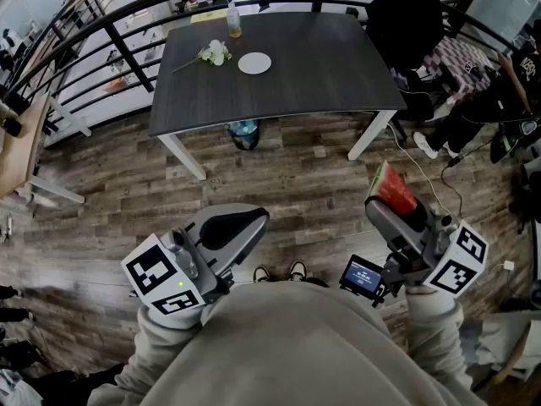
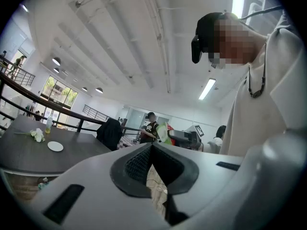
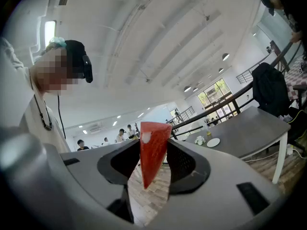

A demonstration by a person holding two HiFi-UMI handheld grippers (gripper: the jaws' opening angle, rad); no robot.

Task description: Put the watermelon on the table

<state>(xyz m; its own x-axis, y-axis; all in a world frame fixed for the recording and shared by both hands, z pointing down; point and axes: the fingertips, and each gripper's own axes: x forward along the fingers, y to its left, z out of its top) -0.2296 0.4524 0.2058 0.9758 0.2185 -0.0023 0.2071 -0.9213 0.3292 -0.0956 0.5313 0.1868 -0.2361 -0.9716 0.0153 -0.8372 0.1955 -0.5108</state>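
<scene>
— How do the right gripper's [image 3: 153, 145] fingers [image 3: 186, 164] stand?

— Pinched on the watermelon slice [image 3: 151, 152]. In the right gripper view the red wedge sits between the two black pads and tapers downward, with its broad end rising above the jaw tips.

— And the left gripper [image 2: 152, 146]?

— Its tips are pressed together, with nothing between them. Only a thin slit lower down shows the floor.

— Where is the slice relative to the table?

— Well short of it. In the head view the right gripper [image 1: 397, 208] holds the slice [image 1: 392, 188] over the wood floor [image 1: 296, 172], in front of the table's right leg. The left gripper [image 1: 239, 224] is level with it on the other side. The two are well apart, with the person's pale sweatshirt [image 1: 304, 345] between and below them.

— Anything else on the grippers?

— Each one has a marker cube, left [image 1: 161, 275] and right [image 1: 459, 259]. There is also a small lit screen [image 1: 363, 275] just beside the right gripper.

— What's on the table?

— The dark table [image 1: 338, 66] has a white plate [image 1: 254, 63] near its middle, and a bunch of white flowers [image 1: 215, 53] just left of the plate. A bottle [image 1: 234, 24] stands at the far edge. A dark jacket [image 1: 406, 19] hangs over a chair at the far right corner. There's something bluish [image 1: 243, 134] on the floor under the near edge, but I can't tell what it is.
</scene>
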